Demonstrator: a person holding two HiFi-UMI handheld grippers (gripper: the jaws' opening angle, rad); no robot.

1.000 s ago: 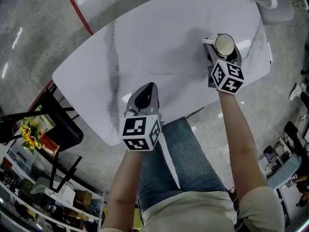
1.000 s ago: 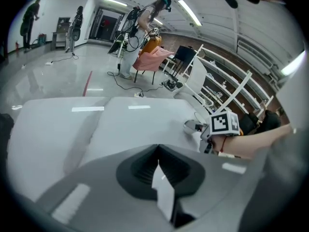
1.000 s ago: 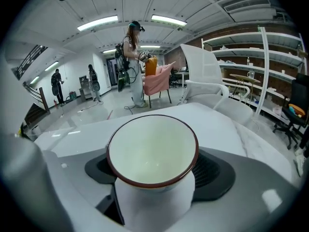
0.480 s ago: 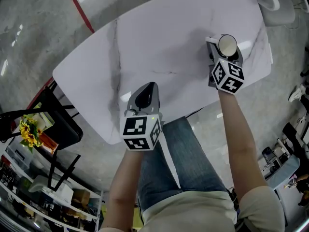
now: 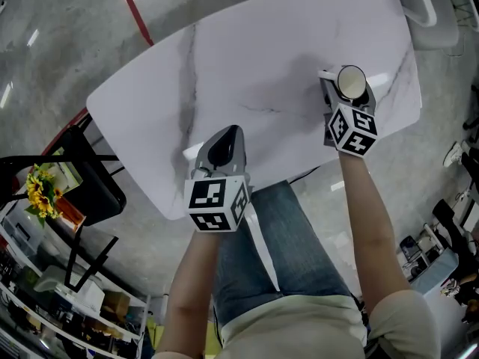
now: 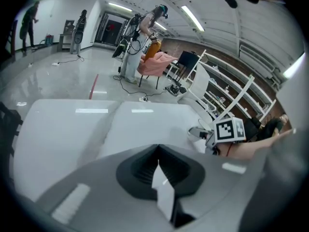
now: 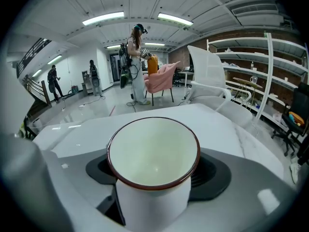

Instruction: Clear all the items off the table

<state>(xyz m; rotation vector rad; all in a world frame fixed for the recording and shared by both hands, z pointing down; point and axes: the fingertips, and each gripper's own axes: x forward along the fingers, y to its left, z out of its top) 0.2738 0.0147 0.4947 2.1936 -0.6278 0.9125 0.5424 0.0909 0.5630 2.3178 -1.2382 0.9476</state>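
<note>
A white enamel cup (image 5: 350, 81) with a dark red rim stands upright and empty between the jaws of my right gripper (image 5: 346, 90), over the right part of the white marble table (image 5: 262, 58). In the right gripper view the cup (image 7: 153, 163) fills the gap of that gripper (image 7: 153, 185), which is shut on its sides. Whether the cup rests on the tabletop I cannot tell. My left gripper (image 5: 224, 149) hangs over the table's near edge, shut with nothing in it (image 6: 158, 164). From the left gripper view the right gripper (image 6: 212, 135) shows at the far right.
A white chair (image 5: 423, 6) stands past the table's far right corner. At the left, a black chair (image 5: 90, 193) and shelves with sunflowers (image 5: 34, 193). A red line (image 5: 133, 10) crosses the grey floor. My legs are under the near edge.
The right gripper with the cup has shifted slightly toward me. The left gripper has stayed where it was, shut.
</note>
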